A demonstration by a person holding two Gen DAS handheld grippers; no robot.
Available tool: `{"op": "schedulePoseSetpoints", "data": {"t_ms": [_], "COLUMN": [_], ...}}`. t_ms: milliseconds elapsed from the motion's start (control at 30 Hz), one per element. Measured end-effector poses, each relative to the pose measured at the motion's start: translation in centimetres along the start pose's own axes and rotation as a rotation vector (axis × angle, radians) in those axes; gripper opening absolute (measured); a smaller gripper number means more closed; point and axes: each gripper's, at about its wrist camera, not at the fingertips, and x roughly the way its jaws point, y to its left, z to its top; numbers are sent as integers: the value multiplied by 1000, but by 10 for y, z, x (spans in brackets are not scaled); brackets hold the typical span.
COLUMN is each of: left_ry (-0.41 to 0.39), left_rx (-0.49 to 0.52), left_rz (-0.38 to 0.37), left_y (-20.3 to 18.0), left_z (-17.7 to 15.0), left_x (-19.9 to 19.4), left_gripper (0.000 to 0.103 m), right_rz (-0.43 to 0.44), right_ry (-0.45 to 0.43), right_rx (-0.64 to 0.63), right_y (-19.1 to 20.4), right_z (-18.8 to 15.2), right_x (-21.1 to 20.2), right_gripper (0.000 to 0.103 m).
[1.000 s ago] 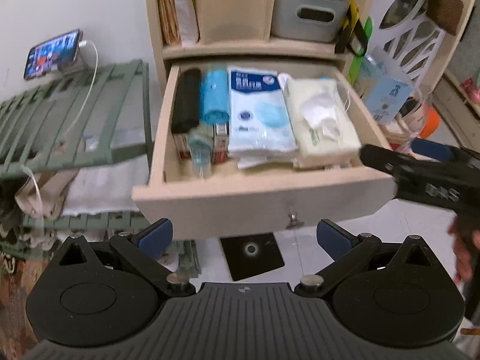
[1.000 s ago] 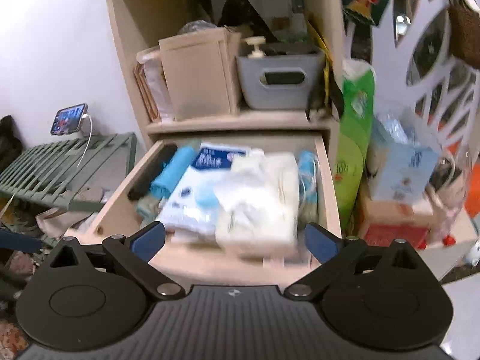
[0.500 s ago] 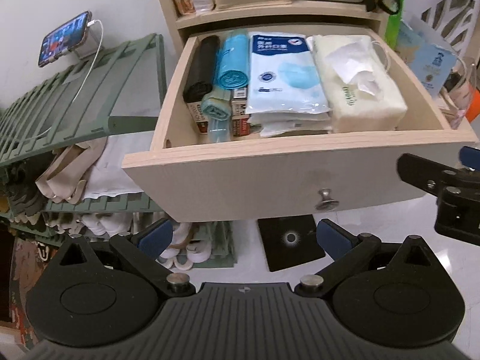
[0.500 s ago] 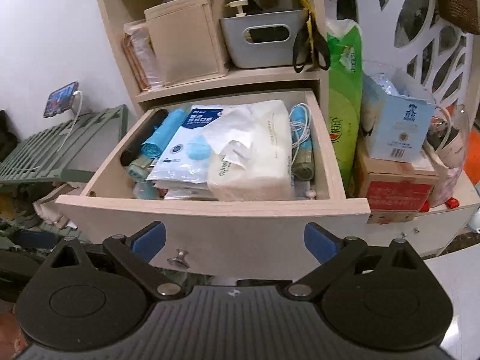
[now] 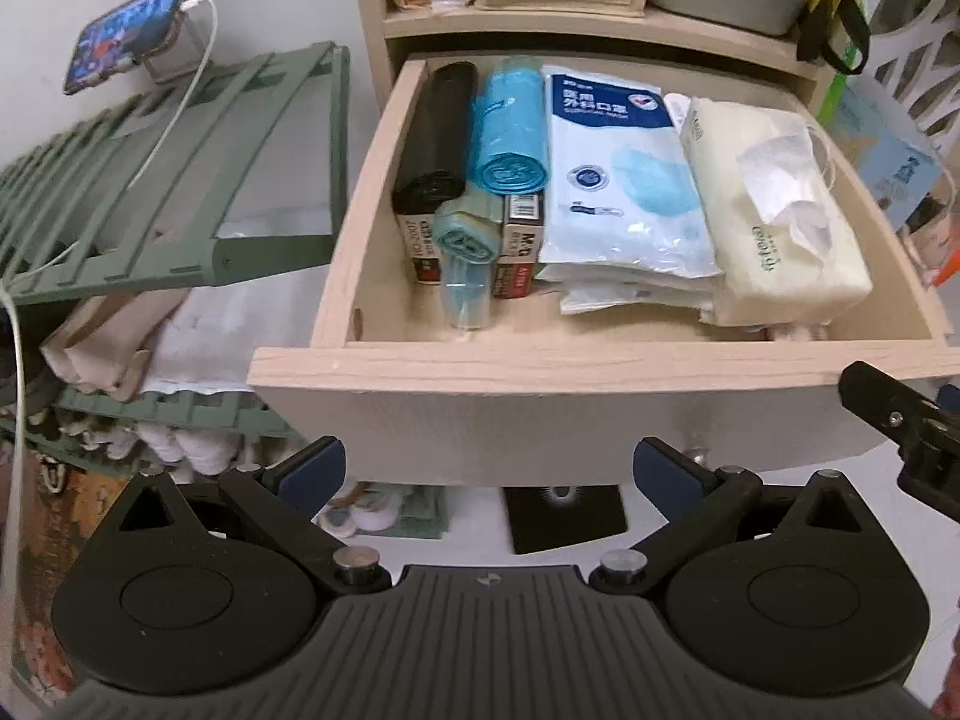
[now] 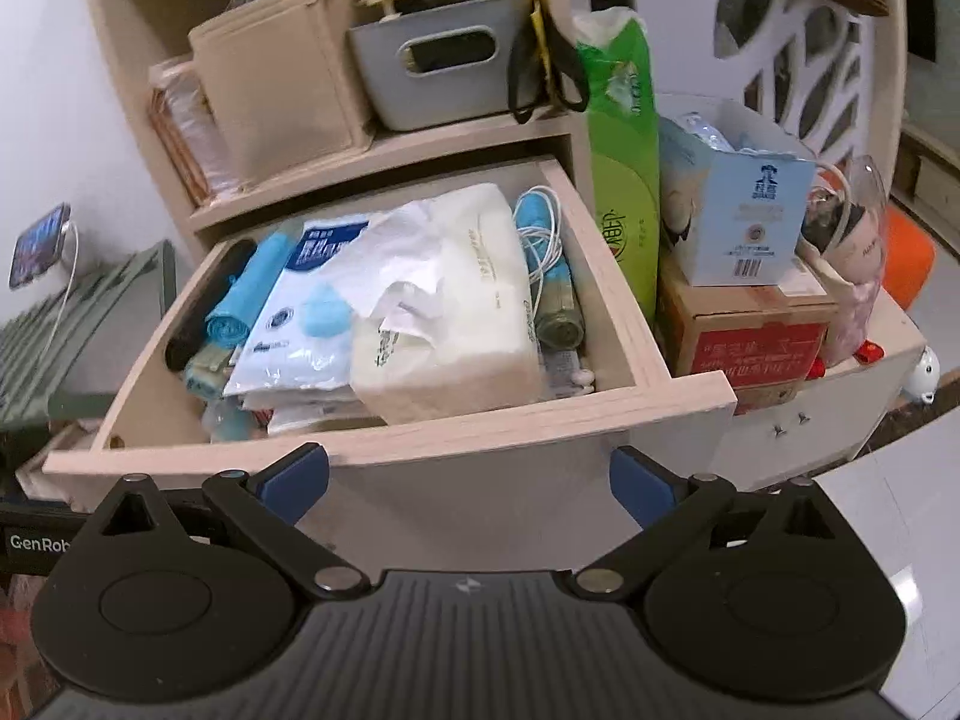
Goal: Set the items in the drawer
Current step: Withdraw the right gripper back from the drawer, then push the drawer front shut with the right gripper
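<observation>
A: Our left hand-held gripper (image 5: 489, 474) is hanging in front of the pulled-out drawer (image 5: 540, 402), jaws spread wide with nothing between them. Our right hand-held gripper (image 6: 468, 474) is doing the same, wide apart and empty.

B: We are looking down into the pale wood drawer, which is sticking out below the shelf (image 5: 600, 24). Along its left wall a black roll (image 5: 438, 132) is lying beside a blue roll (image 5: 510, 126), with a smaller teal roll (image 5: 465, 231) in front of them resting on small boxes (image 5: 522, 252).

A: In the middle we are seeing a white-and-blue mask packet (image 5: 618, 174) with Chinese print we cannot read. To its right a cream tissue pack (image 5: 774, 210) is lying with a sheet poking out.

B: In the right wrist view we are reading "GenRob" on the edge of the other gripper, and a white cable (image 6: 543, 240) is lying coiled against the drawer's right wall.
</observation>
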Motion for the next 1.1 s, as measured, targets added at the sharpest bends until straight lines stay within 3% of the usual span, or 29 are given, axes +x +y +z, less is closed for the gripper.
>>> {"op": "schedulePoseSetpoints", "data": {"t_ms": [133,467,833,1100], "left_ry": [-25,-7,-29,-64], "left_rx": [28,-17,-6,7], "left_rz": [-19,-137,-102,-6], "left_y": [-1,9,0,-24], "left_z": [5,23,69,114], "left_x": [0,11,39,66], "left_gripper": [103,103,103,103], "right_rz": [-35,-87,-59,9], "right_ry": [-26,-54,-67,-75], "right_rx": [29,72,2,-58], "right_y": [5,14,17,9], "right_z": [-1,9,52,88], "right_x": [1,18,56,95], "right_gripper": [101,101,101,101]}}
